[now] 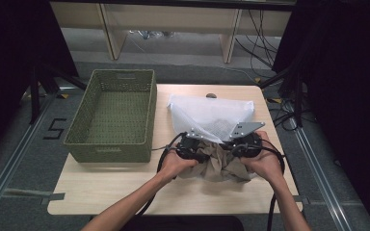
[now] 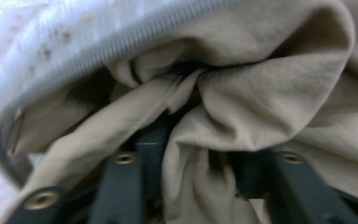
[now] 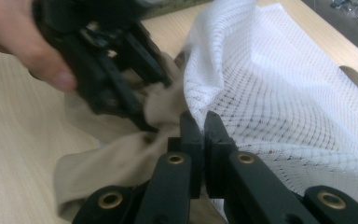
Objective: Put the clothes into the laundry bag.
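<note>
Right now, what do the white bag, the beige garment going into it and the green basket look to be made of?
White bag: thin mesh fabric, probably synthetic; open grid weave in the right gripper view, ribbed zip-like edge.
Beige garment: soft matte woven cloth, perhaps cotton; it creases and bunches.
Green basket: woven-look, likely plastic or paper cord; matte, perforated walls.

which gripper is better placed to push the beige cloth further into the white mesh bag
Left, probably. The left gripper has the beige cloth bunched between its jaws right at the bag's zipper edge. The right gripper is shut on the rim of the white mesh bag, holding it open, so it should stay put.
</note>
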